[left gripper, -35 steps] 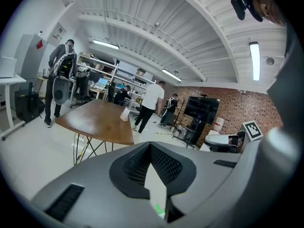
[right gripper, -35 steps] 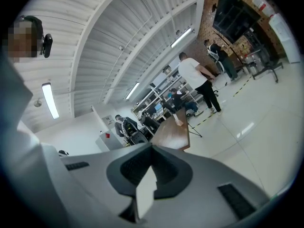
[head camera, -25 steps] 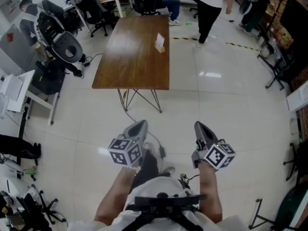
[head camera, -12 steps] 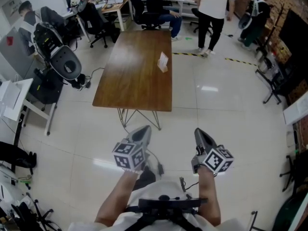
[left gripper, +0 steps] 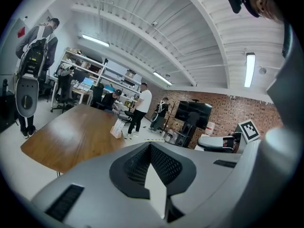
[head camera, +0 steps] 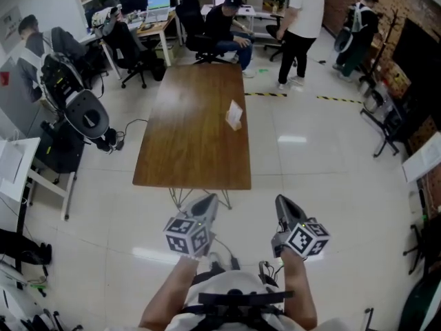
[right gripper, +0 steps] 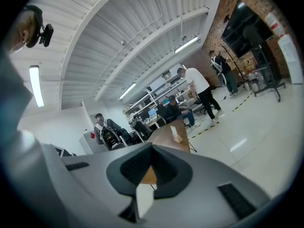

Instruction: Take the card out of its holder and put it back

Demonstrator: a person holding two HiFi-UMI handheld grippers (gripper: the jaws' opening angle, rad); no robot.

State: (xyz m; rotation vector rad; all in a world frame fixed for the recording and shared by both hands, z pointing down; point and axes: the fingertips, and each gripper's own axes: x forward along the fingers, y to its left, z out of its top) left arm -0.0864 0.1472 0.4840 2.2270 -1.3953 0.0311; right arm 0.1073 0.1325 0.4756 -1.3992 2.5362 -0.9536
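Card (head camera: pixel 234 110) seen upright in holder (head camera: pixel 234 123), on table (head camera: pixel 186 136) by its right edge, in far half. Left gripper (head camera: pixel 206 201) and right gripper (head camera: pixel 283 203) held over floor just short of table's near end, well apart from card. Jaws of both pressed together, nothing between. People seen beyond table's far end.

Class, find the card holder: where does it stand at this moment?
In the head view the card holder stands on the wooden table, close to its right edge, roughly midway along its length.
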